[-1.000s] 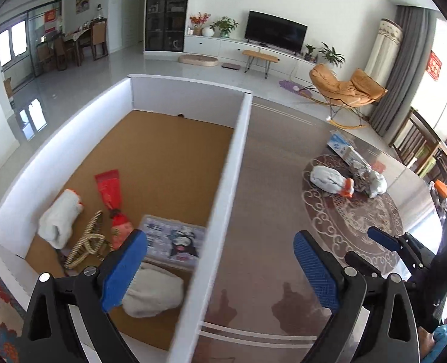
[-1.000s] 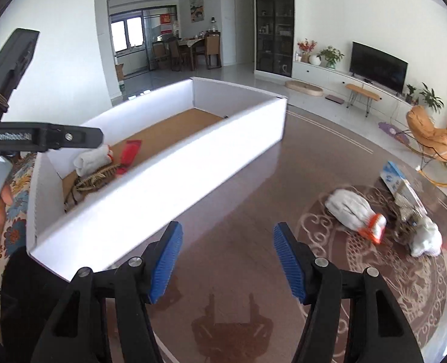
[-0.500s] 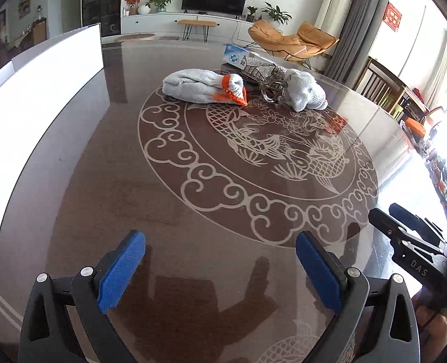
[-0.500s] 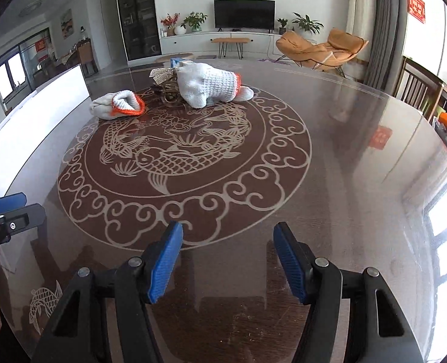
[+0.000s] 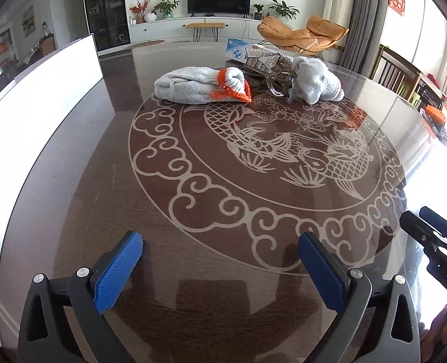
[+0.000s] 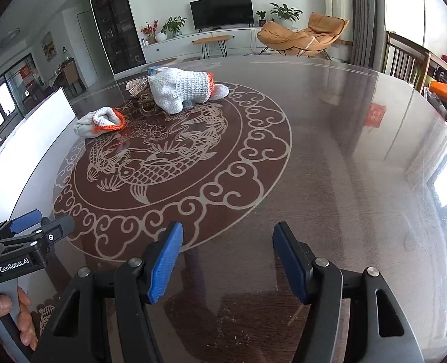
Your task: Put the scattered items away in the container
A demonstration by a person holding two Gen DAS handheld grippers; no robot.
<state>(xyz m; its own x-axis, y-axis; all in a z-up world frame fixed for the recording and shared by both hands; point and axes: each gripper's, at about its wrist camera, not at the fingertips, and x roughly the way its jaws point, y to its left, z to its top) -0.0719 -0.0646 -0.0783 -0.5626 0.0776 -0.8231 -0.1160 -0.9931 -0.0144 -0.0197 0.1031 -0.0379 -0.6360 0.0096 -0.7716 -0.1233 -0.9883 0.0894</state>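
1. Both tongs, left gripper [image 5: 220,267] and right gripper [image 6: 228,260], stand apart and empty above the table [image 5: 193,272].
2. Knitted gloves [image 5: 203,86] and a hair claw [image 5: 276,80] lie far across the table; the white container [image 5: 39,96] is at the left.
3. Next, probably: reach forward and grasp the orange-cuffed glove.

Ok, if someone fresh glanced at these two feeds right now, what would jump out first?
Probably the pale fish-and-cloud pattern spread across the dark glossy table. Then the small heap at its far edge: a grey knit glove with an orange cuff, a second grey glove, and something shiny between them, with a blue-and-white box behind. Both the left gripper and right gripper hang open and empty in the foreground.
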